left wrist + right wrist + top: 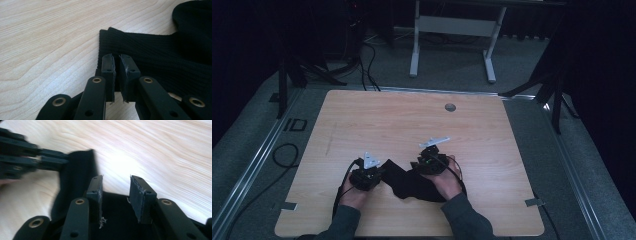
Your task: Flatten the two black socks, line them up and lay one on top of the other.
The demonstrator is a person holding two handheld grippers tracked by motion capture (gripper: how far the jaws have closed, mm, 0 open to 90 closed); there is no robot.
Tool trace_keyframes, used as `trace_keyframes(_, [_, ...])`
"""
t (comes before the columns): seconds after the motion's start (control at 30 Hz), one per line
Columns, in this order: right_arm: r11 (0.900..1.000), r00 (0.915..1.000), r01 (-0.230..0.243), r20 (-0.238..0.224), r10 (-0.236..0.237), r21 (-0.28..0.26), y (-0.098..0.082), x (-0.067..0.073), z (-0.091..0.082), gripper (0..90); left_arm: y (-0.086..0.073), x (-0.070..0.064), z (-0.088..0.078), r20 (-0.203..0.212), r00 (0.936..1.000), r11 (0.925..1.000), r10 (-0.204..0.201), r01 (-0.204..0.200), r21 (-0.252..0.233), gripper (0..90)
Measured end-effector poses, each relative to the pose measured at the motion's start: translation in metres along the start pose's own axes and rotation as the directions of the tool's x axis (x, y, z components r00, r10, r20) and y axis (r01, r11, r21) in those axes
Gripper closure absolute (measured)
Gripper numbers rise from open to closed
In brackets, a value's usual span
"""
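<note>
The left gripper (117,75) has its two pads drawn almost together on the ribbed edge of a black knitted garment (160,55); a sliver of gap shows between the pads near their tips, and lower down the cloth edge sits pinched between them. The right gripper (116,195) stands with its jaws apart; the wooden table (160,152) shows through the gap, the black cloth lies below and behind the pads, and neither pad presses on it.

From above, the garment (409,181) lies crumpled on the near middle of the table (402,120), between the two hands. The left hand (354,192) rests low on the table with its gripper (371,175) at the cloth's left end. The right hand (447,180) holds its gripper (424,160) over the cloth's far right part, tilted so its grey plate points far and right. Both sleeved forearms come in from the near edge.

The left gripper view shows the knit's ribbing and a folded corner lying flat on the wood. The right gripper view, blurred, shows the left gripper (53,160) clamped on a raised flap of the cloth.
</note>
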State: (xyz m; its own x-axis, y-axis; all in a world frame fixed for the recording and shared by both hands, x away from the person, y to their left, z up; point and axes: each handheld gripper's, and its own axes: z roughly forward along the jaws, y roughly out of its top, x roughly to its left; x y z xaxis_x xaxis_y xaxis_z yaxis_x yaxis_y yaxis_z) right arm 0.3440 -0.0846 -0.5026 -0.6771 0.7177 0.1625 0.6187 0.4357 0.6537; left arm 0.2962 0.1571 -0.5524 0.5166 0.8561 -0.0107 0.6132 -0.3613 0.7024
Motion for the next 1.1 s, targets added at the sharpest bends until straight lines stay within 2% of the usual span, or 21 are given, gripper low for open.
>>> trace_keyframes(0.13, [0.999, 0.9985, -0.021, 0.051, 0.02, 0.03, -0.012, -0.017, -0.002, 61.6, 0.0, 0.0, 0.0, 0.001, 1.0, 1.0, -0.001, 0.001, 0.002, 83.1])
trace_keyframes(0.23, [0.998, 0.9951, -0.022, 0.098, 0.017, 0.056, -0.023, -0.026, 0.001, 59.8, 0.0, 0.0, 0.0, 0.002, 1.0, 1.0, -0.004, 0.004, 0.001, 83.1])
trace_keyframes(0.43, [0.994, 0.9891, -0.055, 0.142, 0.041, 0.098, -0.036, -0.037, 0.012, 58.6, 0.0, 0.0, 0.0, 0.004, 1.0, 1.0, -0.006, 0.006, 0.001, 83.0])
trace_keyframes(0.53, [0.993, 0.9893, -0.073, 0.133, 0.059, 0.098, -0.038, -0.039, 0.015, 60.9, 0.0, 0.001, 0.0, 0.008, 0.9999, 1.0, -0.009, 0.009, 0.002, 83.0])
trace_keyframes(0.6, [0.993, 0.9909, -0.062, 0.125, 0.05, 0.098, -0.038, -0.039, 0.015, 63.6, -0.001, 0.001, 0.0, 0.01, 0.9999, 0.9999, -0.011, 0.011, 0.002, 83.0])
trace_keyframes(0.73, [0.992, 0.9937, -0.073, 0.093, 0.063, 0.104, -0.038, -0.039, 0.015, 76.5, -0.001, 0.001, 0.0, 0.008, 0.9999, 0.9999, -0.011, 0.011, 0.001, 83.0])
trace_keyframes(0.83, [0.992, 0.9948, -0.07, 0.081, 0.062, 0.101, -0.038, -0.038, 0.015, 82.7, -0.001, 0.001, 0.0, 0.008, 0.9999, 0.9999, -0.012, 0.012, 0.001, 83.0])
trace_keyframes(0.93, [0.994, 0.9947, -0.054, 0.093, 0.045, 0.096, -0.038, -0.035, 0.013, 84.6, -0.001, 0.001, 0.0, 0.01, 0.9998, 0.9999, -0.014, 0.014, -0.001, 83.1])
trace_keyframes(1.1, [0.996, 0.9944, -0.055, 0.093, 0.049, 0.067, -0.038, -0.034, 0.004, 85.0, -0.001, 0.001, 0.0, 0.009, 0.9999, 0.9999, -0.014, 0.014, -0.001, 83.0])
